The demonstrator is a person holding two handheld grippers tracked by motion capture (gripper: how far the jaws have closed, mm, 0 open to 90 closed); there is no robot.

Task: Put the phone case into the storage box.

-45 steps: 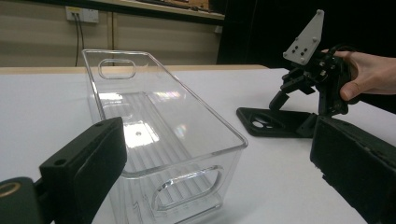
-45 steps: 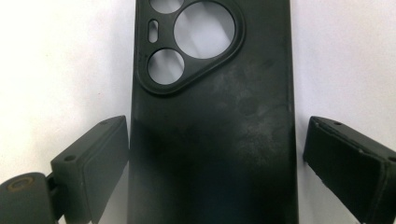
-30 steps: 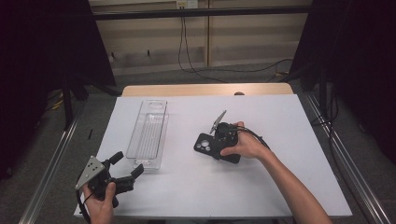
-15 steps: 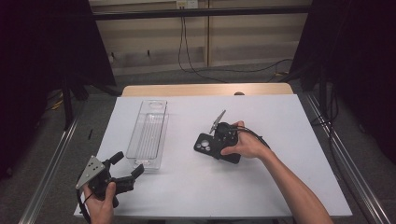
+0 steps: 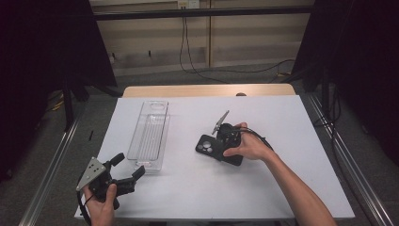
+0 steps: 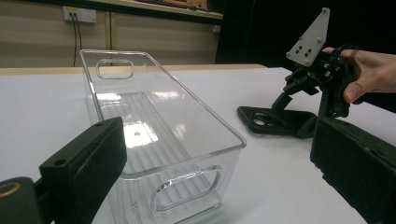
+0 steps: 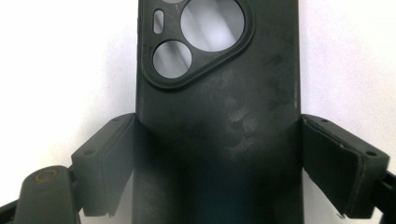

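White table [image 5: 291, 188] held a clear plastic bin [image 5: 149, 136], empty, on the left side. Black phone case [image 5: 210, 147] lay flat mid-table, camera cutouts up. Right gripper [image 7: 233, 168] clenched across its long edges. Left gripper [image 5: 127, 172] sat released near the bin. Case looked light, flexible, slightly grippy; edge hold seemed best. No readable markings.
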